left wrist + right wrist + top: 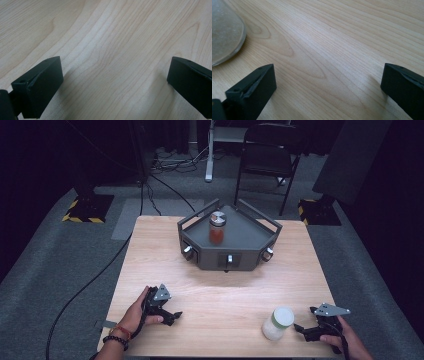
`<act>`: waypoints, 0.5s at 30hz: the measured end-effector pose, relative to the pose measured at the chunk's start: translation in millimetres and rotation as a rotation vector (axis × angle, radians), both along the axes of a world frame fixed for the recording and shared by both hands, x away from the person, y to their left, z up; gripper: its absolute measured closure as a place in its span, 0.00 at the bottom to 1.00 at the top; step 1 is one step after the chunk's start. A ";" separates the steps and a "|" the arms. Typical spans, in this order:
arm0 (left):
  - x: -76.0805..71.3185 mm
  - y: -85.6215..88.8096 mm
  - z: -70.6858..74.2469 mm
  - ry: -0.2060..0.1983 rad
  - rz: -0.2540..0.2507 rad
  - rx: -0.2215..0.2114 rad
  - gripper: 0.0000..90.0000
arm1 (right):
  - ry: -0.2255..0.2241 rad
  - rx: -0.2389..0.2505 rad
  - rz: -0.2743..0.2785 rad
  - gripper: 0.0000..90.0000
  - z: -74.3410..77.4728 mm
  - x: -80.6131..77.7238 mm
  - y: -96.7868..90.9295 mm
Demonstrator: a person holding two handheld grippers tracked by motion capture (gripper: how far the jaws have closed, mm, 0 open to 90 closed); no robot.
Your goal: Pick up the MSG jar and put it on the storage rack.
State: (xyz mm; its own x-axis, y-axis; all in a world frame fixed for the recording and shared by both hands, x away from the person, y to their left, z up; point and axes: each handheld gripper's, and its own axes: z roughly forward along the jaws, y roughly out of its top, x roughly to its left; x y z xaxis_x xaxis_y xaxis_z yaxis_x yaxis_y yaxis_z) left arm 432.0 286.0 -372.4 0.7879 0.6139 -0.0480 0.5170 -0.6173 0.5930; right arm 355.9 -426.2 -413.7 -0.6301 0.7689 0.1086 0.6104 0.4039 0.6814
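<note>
At the near left of the pale wooden surface (220, 285), left gripper (169, 314) rests low, held in the person's left hand (134, 314). Fingers (42, 85) spread wide, nothing between them; the left gripper view has bare wood grain ahead. No jar close to these fingers: the nearest one lies well off to their right.

Farther out, ahead of both sets of fingers and well apart from them, dark grey angular metal tray with raised rails (260, 227) sits at the far middle of the surface. Inside it stands a glass jar with a metal lid and reddish-brown contents (217, 227), upright.

Toward the near right, a short clear jar with a pale green-white lid and whitish contents (278, 323) stands upright, long axis vertical. It sits just beside the right gripper (306, 329), to the left of its fingers and a little ahead; whether it touches a fingertip I cannot tell. In the right gripper view the jar's rounded base (225, 37) shows off the upper left, outside the gap, not between the fingers (254, 92). These fingers are also released, wide apart, gripping nothing.

Judgement: right hand is clearly the nearer one. The grasp turns on swinging its fingers leftward so the upright jar falls between them, one finger on each side of the wall.
</note>
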 end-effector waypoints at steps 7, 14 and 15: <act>-0.2 -0.1 0.1 0.000 0.002 0.000 0.00 | -0.006 -0.003 0.003 0.00 0.0 -0.6 -1.4; -0.4 -0.2 0.1 0.000 0.003 0.001 0.00 | -0.046 0.004 0.032 0.01 5.6 -5.9 -5.1; -0.7 -0.3 0.1 0.000 0.004 0.000 0.00 | -0.056 0.016 0.038 0.01 6.8 -7.4 -6.4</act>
